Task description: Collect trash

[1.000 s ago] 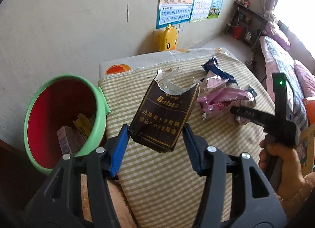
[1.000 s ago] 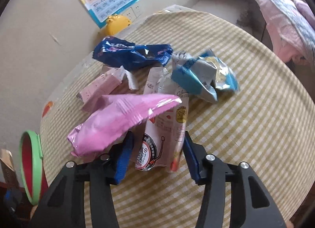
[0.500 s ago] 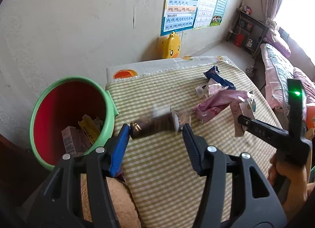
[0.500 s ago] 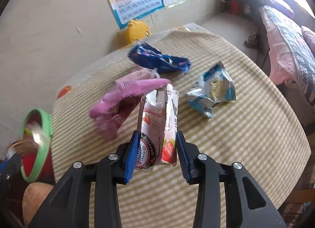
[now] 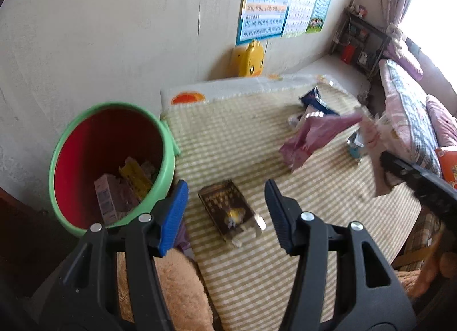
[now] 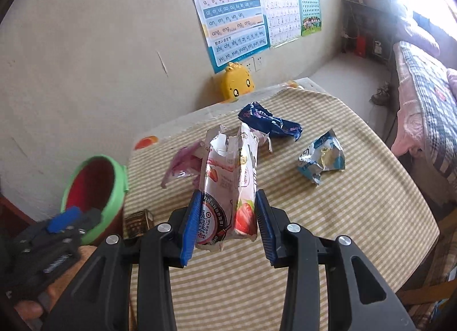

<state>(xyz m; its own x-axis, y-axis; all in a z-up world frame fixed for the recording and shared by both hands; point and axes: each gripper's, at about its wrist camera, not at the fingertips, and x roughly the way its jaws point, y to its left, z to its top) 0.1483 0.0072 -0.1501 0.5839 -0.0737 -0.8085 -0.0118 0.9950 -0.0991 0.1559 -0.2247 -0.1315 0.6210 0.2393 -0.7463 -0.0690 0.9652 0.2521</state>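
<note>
Dropped brown packet (image 5: 227, 208) flat between wide left gripper (image 5: 225, 213); right gripper (image 6: 227, 218) clamping upright strawberry pouch (image 6: 228, 182).

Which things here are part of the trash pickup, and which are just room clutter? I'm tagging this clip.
Job:
- strawberry pouch, clamped in the right gripper
- brown packet lying on the table
- pink wrapper
- dark blue wrapper
- light blue wrapper
- green bin

Lying about:
- yellow duck
- wall charts
- bed

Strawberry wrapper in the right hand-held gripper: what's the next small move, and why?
Probably carry the strawberry wrapper left over the green-rimmed bin, then release. The right hand-held gripper already clamps it clear of the table, and the bin's mouth looks open.
</note>
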